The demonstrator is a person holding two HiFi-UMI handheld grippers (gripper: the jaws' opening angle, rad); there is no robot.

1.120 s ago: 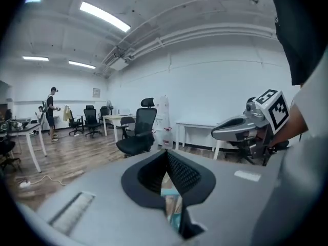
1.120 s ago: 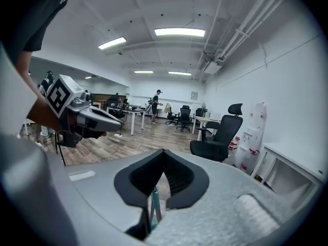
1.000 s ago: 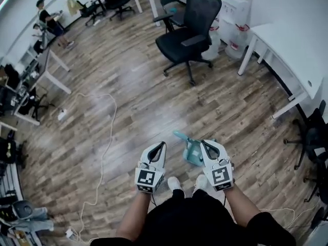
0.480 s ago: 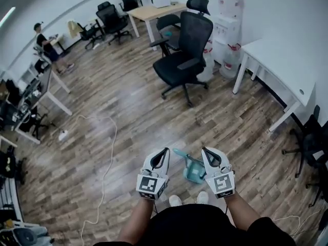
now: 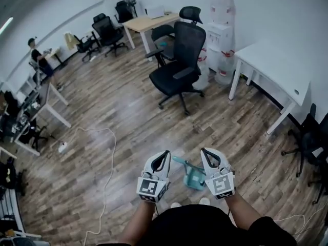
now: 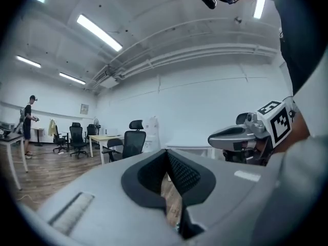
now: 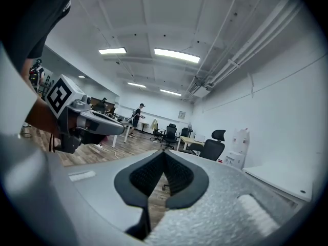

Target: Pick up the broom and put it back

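A teal broom-and-dustpan piece [image 5: 193,174] lies on the wood floor just ahead of the person's feet, seen between the two grippers in the head view. My left gripper [image 5: 164,153] is held level to its left, jaws shut on nothing [image 6: 167,155]. To the right of the teal piece my right gripper [image 5: 204,151] is also level and shut, empty [image 7: 164,155]. Both hang in the air above the floor, apart from the teal piece. Each gripper view shows the other gripper beside it: the right gripper [image 6: 240,134], the left gripper [image 7: 91,122].
A black office chair [image 5: 177,65] stands ahead, with a white table [image 5: 277,70] to the right and water dispensers [image 5: 219,37] by the wall. A white cable [image 5: 108,158] runs over the floor at left. Desks and a person [image 5: 37,55] are far left.
Both grippers have risen together, still shut and empty. The head view has tipped up, showing more of the room. The teal piece stays on the floor.
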